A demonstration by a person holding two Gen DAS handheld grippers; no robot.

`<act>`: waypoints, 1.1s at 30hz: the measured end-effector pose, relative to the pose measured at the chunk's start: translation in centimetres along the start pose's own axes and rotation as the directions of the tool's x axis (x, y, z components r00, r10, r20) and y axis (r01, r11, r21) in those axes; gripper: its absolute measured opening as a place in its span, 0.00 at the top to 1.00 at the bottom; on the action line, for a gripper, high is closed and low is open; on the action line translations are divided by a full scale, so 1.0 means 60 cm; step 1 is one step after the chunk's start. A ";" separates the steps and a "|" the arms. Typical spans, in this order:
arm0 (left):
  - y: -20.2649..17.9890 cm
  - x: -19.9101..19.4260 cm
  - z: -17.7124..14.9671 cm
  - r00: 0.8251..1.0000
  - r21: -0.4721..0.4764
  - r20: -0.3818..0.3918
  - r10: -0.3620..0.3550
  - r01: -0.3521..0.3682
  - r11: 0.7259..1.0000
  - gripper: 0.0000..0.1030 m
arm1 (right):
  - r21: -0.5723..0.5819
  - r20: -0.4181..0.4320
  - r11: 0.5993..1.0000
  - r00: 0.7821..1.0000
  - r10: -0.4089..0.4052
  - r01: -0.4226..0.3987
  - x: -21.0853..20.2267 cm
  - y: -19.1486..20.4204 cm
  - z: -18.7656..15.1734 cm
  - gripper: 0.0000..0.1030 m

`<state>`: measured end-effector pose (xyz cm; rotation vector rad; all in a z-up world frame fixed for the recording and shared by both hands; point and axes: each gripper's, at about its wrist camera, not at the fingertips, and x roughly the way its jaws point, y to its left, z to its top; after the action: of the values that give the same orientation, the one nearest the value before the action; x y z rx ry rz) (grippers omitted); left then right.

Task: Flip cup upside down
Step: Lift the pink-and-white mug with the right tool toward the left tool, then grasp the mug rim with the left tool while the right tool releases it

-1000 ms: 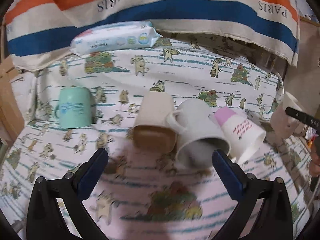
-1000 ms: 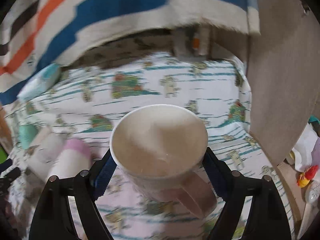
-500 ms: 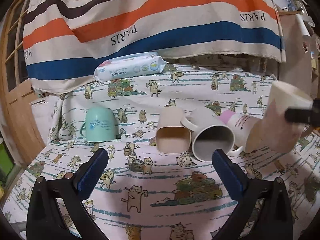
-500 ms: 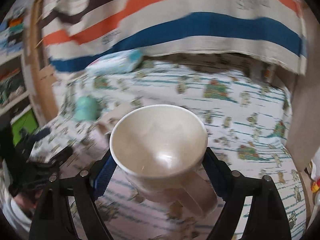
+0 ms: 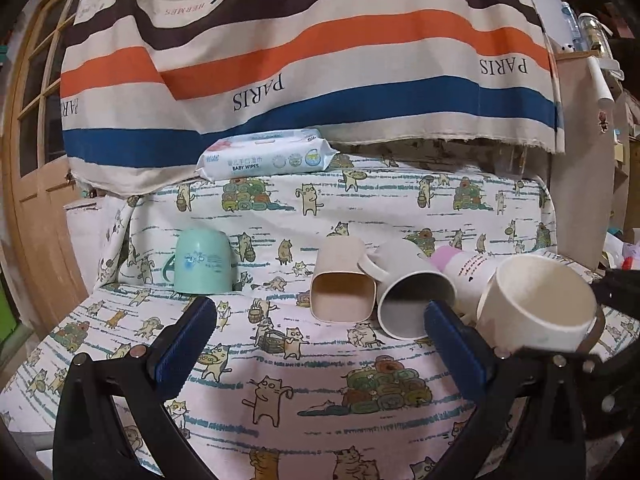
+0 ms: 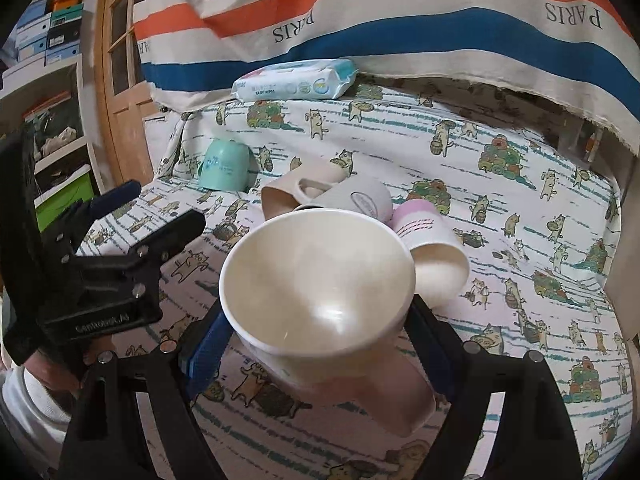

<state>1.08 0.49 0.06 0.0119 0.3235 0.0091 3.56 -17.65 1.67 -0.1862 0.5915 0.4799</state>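
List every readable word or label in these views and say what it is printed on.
"PARIS": striped cloth, printed upside down, several times.
"HERMES": same cloth, upside down, near its top.
"BABY WIPES": wipes pack; its other print is too small.
"GenRobot.AI": left gripper body, faint.
Mint cup, pink-based cup, grey mug: print unreadable.

Readable stuff: the striped cloth [image 5: 312,60] hanging at the back has "PARIS" printed upside down in a few spots, plus "HERMES", also upside down, up on a pale stripe; the wipes pack [image 5: 266,159] says "BABY WIPES"; the left gripper [image 6: 108,276] body reads something like "GenRobot.AI" in the right wrist view; the cups' small print is too tiny to read.
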 end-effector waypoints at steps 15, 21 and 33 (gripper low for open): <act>-0.001 -0.004 -0.003 1.000 -0.002 0.017 0.005 -0.005 1.000 0.00 | 0.010 0.005 1.000 1.000 -0.003 0.003 0.007 0.009 -0.016 0.17; -0.001 -0.006 -0.004 1.000 -0.003 0.019 0.001 -0.001 1.000 0.00 | -0.008 0.024 0.998 0.998 -0.057 0.057 0.014 0.007 -0.037 0.17; 0.000 -0.006 -0.004 1.000 -0.005 0.020 0.002 -0.002 1.000 0.00 | 0.074 0.334 0.978 0.919 -0.208 0.194 -0.101 -0.067 -0.057 0.01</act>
<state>0.66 0.50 -0.03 0.0069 0.3038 0.0115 -0.56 -24.52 2.51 -0.1202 0.2378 0.2900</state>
